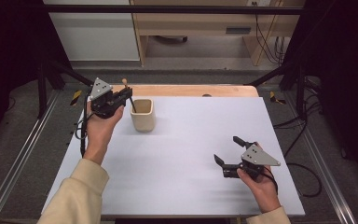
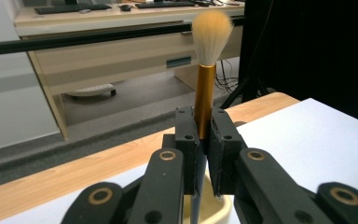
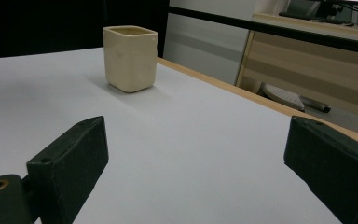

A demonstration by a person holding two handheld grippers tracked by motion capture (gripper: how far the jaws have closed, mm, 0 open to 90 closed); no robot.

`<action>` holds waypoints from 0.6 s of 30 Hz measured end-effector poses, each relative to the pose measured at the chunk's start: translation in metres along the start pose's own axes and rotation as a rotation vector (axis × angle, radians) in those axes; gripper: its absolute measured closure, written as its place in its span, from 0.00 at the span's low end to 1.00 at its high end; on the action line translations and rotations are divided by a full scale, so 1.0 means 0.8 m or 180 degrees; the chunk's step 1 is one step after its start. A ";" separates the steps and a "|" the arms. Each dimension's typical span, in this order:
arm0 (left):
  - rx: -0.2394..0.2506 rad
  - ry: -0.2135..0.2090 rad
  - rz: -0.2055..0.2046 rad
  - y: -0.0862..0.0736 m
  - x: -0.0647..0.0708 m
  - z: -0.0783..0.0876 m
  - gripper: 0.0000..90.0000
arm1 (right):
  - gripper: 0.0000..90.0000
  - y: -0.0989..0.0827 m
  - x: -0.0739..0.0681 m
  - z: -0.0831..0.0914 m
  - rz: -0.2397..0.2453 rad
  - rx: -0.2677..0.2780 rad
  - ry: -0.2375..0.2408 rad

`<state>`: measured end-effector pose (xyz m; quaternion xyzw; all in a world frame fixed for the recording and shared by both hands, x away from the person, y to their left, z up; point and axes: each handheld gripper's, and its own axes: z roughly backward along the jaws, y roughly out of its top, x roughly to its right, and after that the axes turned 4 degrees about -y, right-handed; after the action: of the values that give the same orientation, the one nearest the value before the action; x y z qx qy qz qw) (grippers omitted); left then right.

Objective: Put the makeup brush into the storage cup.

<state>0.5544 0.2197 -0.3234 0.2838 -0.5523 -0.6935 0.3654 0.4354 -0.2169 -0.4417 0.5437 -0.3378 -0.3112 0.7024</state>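
The left hand-held gripper [image 2: 204, 140] clamps a brush [image 2: 206, 70] above the cup [image 1: 143, 115]; tilted, its handle may catch the rim. The right hand-held gripper [image 1: 228, 152] gapes empty.

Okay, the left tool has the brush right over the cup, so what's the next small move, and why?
Probably lower the left tool a little further, then let go. It is clamped on the brush, which stands upright with its bristles up and its dark lower end already at the cup mouth. The right tool rests open, well clear.
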 end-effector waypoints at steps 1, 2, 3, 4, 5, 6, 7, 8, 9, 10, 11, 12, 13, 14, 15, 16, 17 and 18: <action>0.0008 0.0014 -0.0003 -0.001 -0.001 -0.001 0.92 | 0.07 0.000 0.000 0.000 0.0003 -0.0001 0.0001; 0.0016 0.0024 -0.0014 -0.001 -0.002 -0.002 0.92 | 0.07 0.000 0.000 0.000 0.0005 -0.0003 0.0002; 0.0027 0.0020 -0.0013 -0.002 -0.003 -0.004 0.92 | 0.07 0.000 -0.001 0.000 0.0003 -0.0003 0.0001; 0.0033 0.0036 -0.0026 -0.003 -0.004 -0.005 0.92 | 0.07 0.000 -0.001 0.000 0.0001 -0.0004 0.0002; 0.0033 0.0041 -0.0030 -0.004 -0.005 -0.006 0.92 | 0.07 0.000 -0.001 0.000 0.0003 -0.0005 0.0003; 0.0037 0.0039 -0.0025 -0.005 -0.006 -0.008 0.92 | 0.07 0.000 -0.001 0.000 0.0001 -0.0013 0.0002; 0.0045 0.0044 -0.0022 -0.006 -0.007 -0.009 0.92 | 0.07 0.000 0.000 0.000 0.0002 -0.0014 0.0004; 0.0051 0.0042 -0.0010 -0.007 -0.008 -0.010 0.92 | 0.07 -0.001 -0.001 0.000 0.0002 -0.0016 0.0007; 0.0052 0.0046 -0.0007 -0.008 -0.009 -0.011 0.92 | 0.07 -0.001 -0.001 -0.001 0.0002 -0.0015 0.0008; 0.0055 0.0047 0.0000 -0.010 -0.010 -0.013 0.92 | 0.07 -0.001 -0.001 -0.001 -0.0001 -0.0020 0.0009; 0.0050 0.0044 -0.0002 -0.011 -0.010 -0.014 0.92 | 0.07 -0.001 -0.001 -0.001 -0.0005 -0.0023 0.0007; 0.0042 0.0050 -0.0013 -0.012 -0.010 -0.015 0.92 | 0.07 -0.001 -0.001 -0.001 -0.0001 -0.0022 0.0008; 0.0042 0.0049 -0.0016 -0.013 -0.011 -0.016 0.92 | 0.07 -0.001 -0.001 -0.001 0.0001 -0.0022 0.0012; 0.0032 0.0045 -0.0022 -0.013 -0.011 -0.016 0.92 | 0.07 -0.001 -0.001 -0.002 -0.0001 -0.0026 0.0014; 0.0022 0.0048 -0.0030 -0.014 -0.011 -0.017 0.92 | 0.07 -0.001 -0.001 -0.002 -0.0008 -0.0030 0.0014; 0.0017 0.0039 -0.0026 -0.016 -0.011 -0.018 0.92 | 0.07 -0.001 -0.001 -0.002 -0.0006 -0.0032 0.0014; 0.0002 0.0040 -0.0034 -0.017 -0.011 -0.019 0.92 | 0.07 -0.001 -0.001 -0.002 -0.0008 -0.0031 0.0015; -0.0009 0.0039 -0.0037 -0.018 -0.011 -0.020 0.92 | 0.07 -0.001 -0.001 -0.002 -0.0009 -0.0032 0.0018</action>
<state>0.5695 0.2193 -0.3416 0.2907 -0.5474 -0.6946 0.3653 0.4361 -0.2157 -0.4432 0.5416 -0.3334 -0.3124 0.7056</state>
